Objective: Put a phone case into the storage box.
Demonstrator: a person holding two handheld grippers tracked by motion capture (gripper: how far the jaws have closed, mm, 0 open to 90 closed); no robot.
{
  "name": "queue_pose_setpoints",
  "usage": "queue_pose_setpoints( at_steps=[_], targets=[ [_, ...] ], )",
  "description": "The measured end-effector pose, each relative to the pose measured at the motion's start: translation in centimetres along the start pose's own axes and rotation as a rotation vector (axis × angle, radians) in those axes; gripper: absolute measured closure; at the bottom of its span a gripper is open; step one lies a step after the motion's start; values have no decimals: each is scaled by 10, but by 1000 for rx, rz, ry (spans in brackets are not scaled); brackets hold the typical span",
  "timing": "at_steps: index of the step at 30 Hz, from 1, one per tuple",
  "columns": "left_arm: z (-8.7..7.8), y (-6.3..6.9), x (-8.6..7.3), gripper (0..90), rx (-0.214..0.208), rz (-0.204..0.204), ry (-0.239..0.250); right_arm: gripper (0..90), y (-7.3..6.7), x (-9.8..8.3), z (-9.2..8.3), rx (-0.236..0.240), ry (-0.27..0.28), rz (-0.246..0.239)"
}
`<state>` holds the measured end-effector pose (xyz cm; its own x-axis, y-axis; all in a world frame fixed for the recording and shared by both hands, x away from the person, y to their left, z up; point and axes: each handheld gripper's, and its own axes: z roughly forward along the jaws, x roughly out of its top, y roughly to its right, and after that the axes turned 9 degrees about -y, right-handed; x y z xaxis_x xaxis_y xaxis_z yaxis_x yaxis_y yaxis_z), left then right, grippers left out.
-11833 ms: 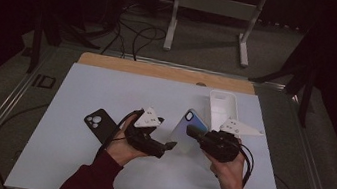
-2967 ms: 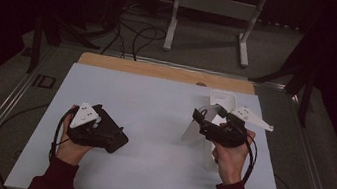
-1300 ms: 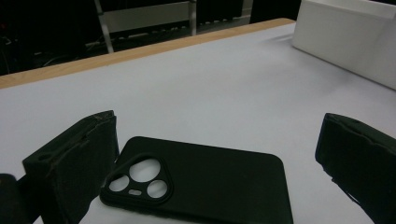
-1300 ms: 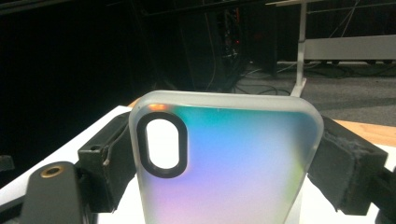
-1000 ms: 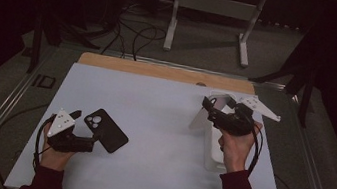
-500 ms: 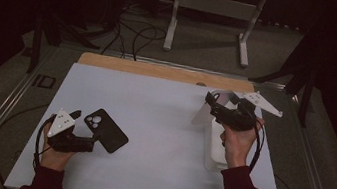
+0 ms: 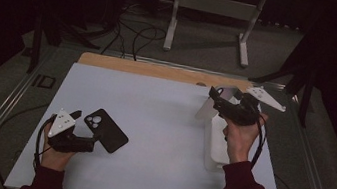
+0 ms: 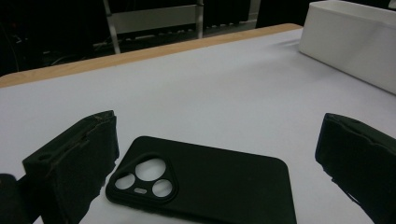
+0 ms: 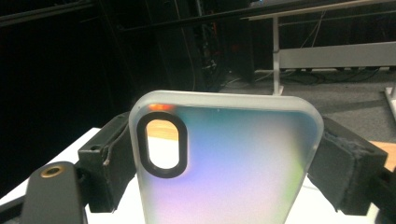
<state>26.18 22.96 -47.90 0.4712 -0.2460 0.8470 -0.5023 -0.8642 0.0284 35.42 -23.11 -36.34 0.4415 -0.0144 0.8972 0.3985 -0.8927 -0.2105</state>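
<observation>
Black phone case [image 8: 201,184]: lying flat on the tabletop [image 7: 152,122] between the released left tool's [image 7: 93,141] jaws. Iridescent phone case [image 9: 224,163]: right tool [image 7: 216,99] is clenching it aloft over the white box [image 7: 214,147]; placing likely remaining. The right gripper view is revealing its oval camera cutout, which the high view is blurring.

A: Is it bright?
B: Only the white surface [image 7: 163,119] is lit. The room behind is very dark.
A: Blurry?
B: A little soft. The frosted phone case [image 9: 224,163] glows.
</observation>
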Motion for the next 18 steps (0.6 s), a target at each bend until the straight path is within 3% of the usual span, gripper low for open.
queue_pose_setpoints(
  at_steps=[18],
  targets=[
    [1, 1, 0, 1, 2, 1, -3, 168, 18, 9, 7, -83, -14, -8]
  ],
)
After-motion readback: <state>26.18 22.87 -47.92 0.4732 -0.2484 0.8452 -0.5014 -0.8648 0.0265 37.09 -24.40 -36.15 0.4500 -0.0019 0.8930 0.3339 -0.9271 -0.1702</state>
